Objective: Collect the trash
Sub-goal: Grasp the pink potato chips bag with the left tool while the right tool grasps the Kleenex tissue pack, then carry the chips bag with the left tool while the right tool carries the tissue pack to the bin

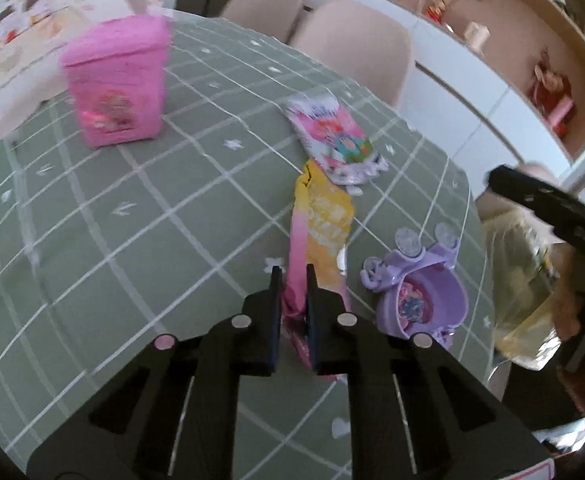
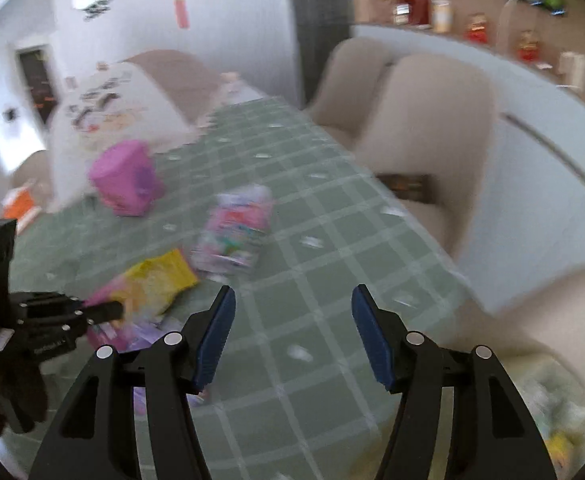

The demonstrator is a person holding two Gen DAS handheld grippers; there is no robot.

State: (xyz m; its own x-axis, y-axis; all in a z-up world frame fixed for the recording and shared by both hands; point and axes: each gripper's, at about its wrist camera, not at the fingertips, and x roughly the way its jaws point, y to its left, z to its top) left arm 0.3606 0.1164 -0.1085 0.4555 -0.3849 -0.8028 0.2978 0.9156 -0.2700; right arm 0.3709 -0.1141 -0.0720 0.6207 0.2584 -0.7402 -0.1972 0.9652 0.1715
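My left gripper (image 1: 293, 276) is shut on the near end of a yellow and pink snack wrapper (image 1: 324, 220) that lies on the green checked tablecloth (image 1: 132, 220). The wrapper also shows in the right wrist view (image 2: 160, 280), with the left gripper (image 2: 108, 308) on it. A second pink and white wrapper (image 1: 332, 136) lies just beyond it, blurred in the right wrist view (image 2: 236, 228). My right gripper (image 2: 292, 300) is open and empty above the table; its body shows in the left wrist view (image 1: 548, 208). A clear trash bag (image 1: 528, 280) hangs off the table's right edge.
A pink box (image 1: 116, 84) stands at the far left of the table, also in the right wrist view (image 2: 126, 178). A purple toy pot (image 1: 420, 296) sits right of my left gripper. Beige chairs (image 1: 356, 48) stand behind the table. The trash bag (image 2: 552, 412) shows at lower right.
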